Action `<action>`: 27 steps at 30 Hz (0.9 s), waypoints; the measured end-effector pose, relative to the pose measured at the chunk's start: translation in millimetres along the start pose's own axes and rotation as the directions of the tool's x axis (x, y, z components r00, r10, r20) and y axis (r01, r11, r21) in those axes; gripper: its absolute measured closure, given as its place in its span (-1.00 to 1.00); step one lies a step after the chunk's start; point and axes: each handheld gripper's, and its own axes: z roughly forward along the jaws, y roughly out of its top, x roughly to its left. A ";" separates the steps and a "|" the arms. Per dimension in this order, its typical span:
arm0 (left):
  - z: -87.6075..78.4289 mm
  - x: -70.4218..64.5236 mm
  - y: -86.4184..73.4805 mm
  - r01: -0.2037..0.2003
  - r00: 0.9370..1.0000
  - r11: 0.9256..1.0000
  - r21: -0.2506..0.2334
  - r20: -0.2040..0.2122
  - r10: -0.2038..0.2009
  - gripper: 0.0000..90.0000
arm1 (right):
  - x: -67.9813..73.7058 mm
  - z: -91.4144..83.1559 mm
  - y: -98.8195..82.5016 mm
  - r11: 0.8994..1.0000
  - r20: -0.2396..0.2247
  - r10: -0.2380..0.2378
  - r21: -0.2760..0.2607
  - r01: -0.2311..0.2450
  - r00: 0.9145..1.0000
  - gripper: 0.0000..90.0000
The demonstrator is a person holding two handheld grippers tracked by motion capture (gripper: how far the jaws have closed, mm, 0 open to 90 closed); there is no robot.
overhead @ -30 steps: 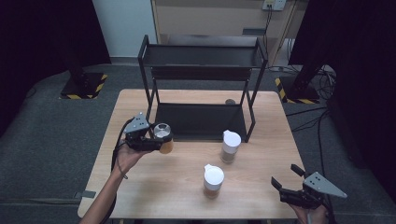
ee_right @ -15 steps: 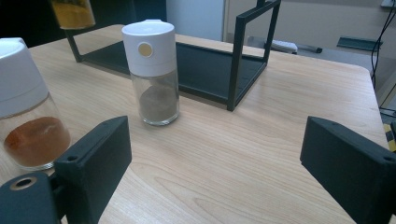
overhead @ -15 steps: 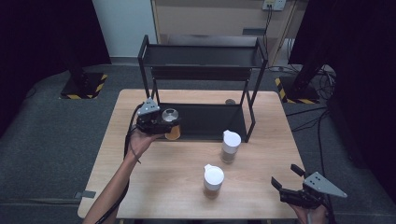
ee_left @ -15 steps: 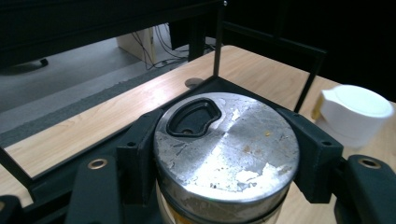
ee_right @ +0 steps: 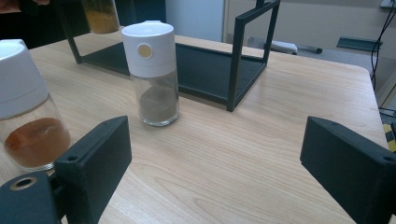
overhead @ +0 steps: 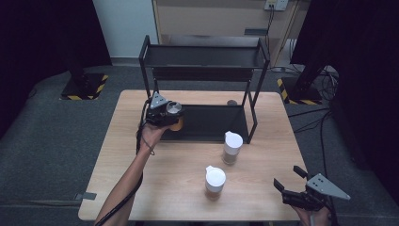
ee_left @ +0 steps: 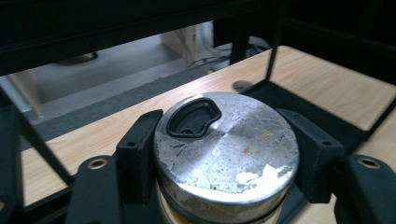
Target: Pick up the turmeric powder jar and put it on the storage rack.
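Over rack's lower shelf [overhead: 207, 123], jar [overhead: 174, 109] clamped in left tool [overhead: 165, 114]

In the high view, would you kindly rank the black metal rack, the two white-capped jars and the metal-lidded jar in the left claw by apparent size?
1. Black metal rack, clearly largest.
2. The white-capped glass jars look alike; no ranking.
3. Metal-lidded jar looks smallest, but the left claw partly hides it, so unsure.

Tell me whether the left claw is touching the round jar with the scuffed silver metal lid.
Touching. In the left gripper view the left claw has both black pads pressed against the sides of the silver-lidded jar, with no gap either side.
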 end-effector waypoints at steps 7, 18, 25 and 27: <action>14.3 0.7 -5.4 0.033 0.999 0.999 0.020 -0.040 -0.032 -0.23 | -0.2 -0.4 -0.1 1.000 0.000 0.001 -0.001 -0.001 1.000 -0.80; 28.2 5.1 -22.6 0.075 0.996 0.997 0.027 -0.053 -0.073 -0.24 | -0.4 -0.3 -0.2 1.000 0.000 0.004 0.000 -0.004 1.000 -0.80; 35.5 4.6 -30.3 0.087 0.995 0.996 0.027 -0.060 -0.085 -0.24 | -0.6 -0.7 -0.3 1.000 0.000 0.004 -0.001 -0.004 1.000 -0.80; 36.8 5.4 -31.8 0.092 0.994 0.995 0.029 -0.059 -0.090 -0.23 | -0.6 -0.7 -0.4 1.000 -0.001 0.004 -0.001 -0.004 1.000 -0.80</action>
